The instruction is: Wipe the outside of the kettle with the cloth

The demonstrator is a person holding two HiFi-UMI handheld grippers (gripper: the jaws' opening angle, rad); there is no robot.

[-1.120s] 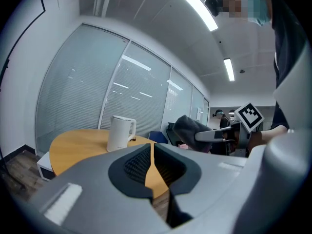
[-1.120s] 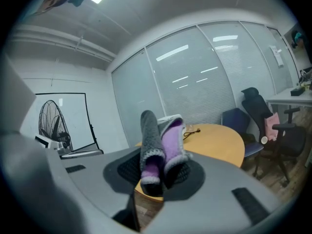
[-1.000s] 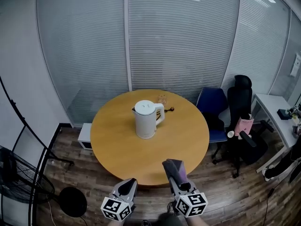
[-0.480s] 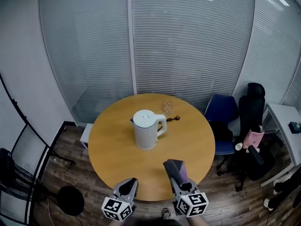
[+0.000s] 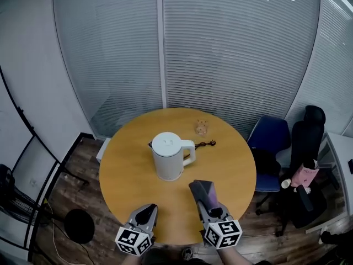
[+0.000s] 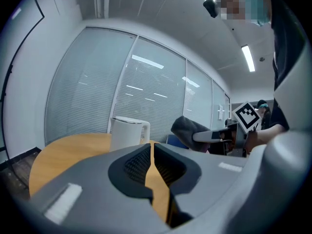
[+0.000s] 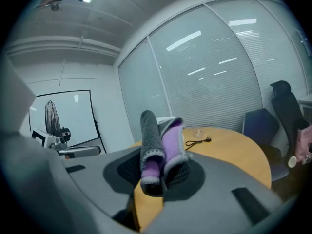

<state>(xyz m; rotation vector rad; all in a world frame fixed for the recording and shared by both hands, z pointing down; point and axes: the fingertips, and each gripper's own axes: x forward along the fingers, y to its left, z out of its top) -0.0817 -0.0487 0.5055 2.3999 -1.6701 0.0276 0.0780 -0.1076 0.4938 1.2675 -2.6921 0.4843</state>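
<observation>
Head view: a white plastic electric kettle (image 5: pixel 167 158) stands near the middle of the round wooden worktop (image 5: pixel 127 170), well apart from every edge; the left gripper (image 5: pixel 148 211) and right gripper (image 5: pixel 205 200) hover over the near edge, bare wood between them and the kettle; a blue chair (image 5: pixel 269 142) stands near the right rim. Left gripper view: the jaws are together, nothing between them. Right gripper view: the jaws are clamped on a folded grey-and-purple cloth (image 7: pixel 161 143), which partly hides the kettle.

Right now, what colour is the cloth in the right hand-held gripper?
The cloth is grey and purple, clearest in the right gripper view.
</observation>
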